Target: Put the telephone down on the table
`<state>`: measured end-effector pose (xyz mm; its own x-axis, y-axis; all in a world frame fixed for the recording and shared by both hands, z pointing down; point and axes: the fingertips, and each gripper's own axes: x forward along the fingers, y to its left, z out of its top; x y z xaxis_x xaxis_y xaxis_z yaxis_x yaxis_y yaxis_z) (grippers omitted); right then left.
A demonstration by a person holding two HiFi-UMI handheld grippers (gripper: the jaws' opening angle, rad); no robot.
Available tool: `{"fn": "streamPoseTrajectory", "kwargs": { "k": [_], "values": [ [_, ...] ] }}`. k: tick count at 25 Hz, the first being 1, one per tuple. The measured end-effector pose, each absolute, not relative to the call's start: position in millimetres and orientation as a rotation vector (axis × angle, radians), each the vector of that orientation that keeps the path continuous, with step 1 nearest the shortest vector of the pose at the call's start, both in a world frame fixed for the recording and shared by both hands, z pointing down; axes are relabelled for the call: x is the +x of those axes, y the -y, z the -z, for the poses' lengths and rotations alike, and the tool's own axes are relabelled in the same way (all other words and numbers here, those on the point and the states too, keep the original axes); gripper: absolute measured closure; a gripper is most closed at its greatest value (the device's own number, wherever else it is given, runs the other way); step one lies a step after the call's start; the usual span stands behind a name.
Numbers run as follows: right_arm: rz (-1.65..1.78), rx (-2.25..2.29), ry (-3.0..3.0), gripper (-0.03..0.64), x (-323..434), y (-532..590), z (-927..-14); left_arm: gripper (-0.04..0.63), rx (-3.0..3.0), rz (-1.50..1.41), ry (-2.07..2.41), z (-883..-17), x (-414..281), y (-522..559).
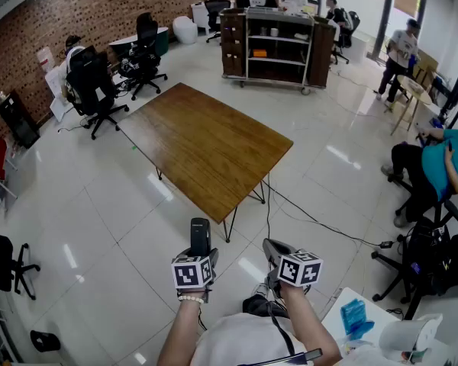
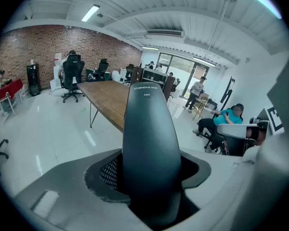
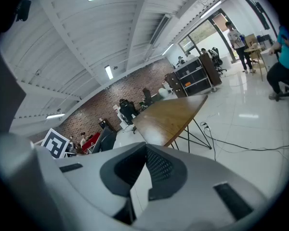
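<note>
Between the jaws of the left gripper (image 1: 201, 253) (image 2: 149, 176) stands the phone (image 1: 200, 235) (image 2: 149, 138), a black handset held upright with its narrow end pointing away from the person. Both jaws are clamped against the sides of the handset; the meshed pad (image 2: 111, 173) on the left presses its flank. Phone and gripper hang over the white floor (image 1: 99, 227), near the person and apart from the table (image 1: 206, 147) (image 2: 108, 97), whose near corner lies just beyond the handset in the head view. The brown wooden tabletop rests on thin black legs (image 1: 248, 200). The right gripper (image 1: 272, 246) (image 3: 145, 149) is just right of the left one, at about the same nearness. Its jaws are together at the tips, with nothing between them. Each gripper carries a marker cube (image 1: 192, 273) at its rear, next to the hand. A black cable (image 1: 313, 219) runs across the floor from under the table toward the right. A shelf cart (image 1: 275, 48) stands beyond the table at the far side. Black chairs (image 1: 91, 90) stand at the far left by the brick wall (image 1: 76, 14). A seated person in a teal top (image 1: 443, 166) is at the right.
</note>
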<state>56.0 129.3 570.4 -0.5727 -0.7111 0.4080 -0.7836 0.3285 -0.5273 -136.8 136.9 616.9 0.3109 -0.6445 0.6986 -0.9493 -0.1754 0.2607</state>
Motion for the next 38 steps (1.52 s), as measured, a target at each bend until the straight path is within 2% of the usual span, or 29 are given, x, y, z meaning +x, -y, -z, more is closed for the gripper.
{"fn": "streamPoseTrajectory", "kwargs": {
  "k": [25, 38],
  "values": [
    [-1.115, 1.327, 2.521, 0.604, 120.5, -34.1, -576.3, 0.308, 1.865, -0.590, 1.477, -617.1, -76.2, -45.8],
    [-1.157, 1.318, 2.496, 0.604, 108.2, -1.7, -585.6, 0.308, 1.846, -0.586, 1.468, -624.4, -88.6, -5.0]
  ]
}}
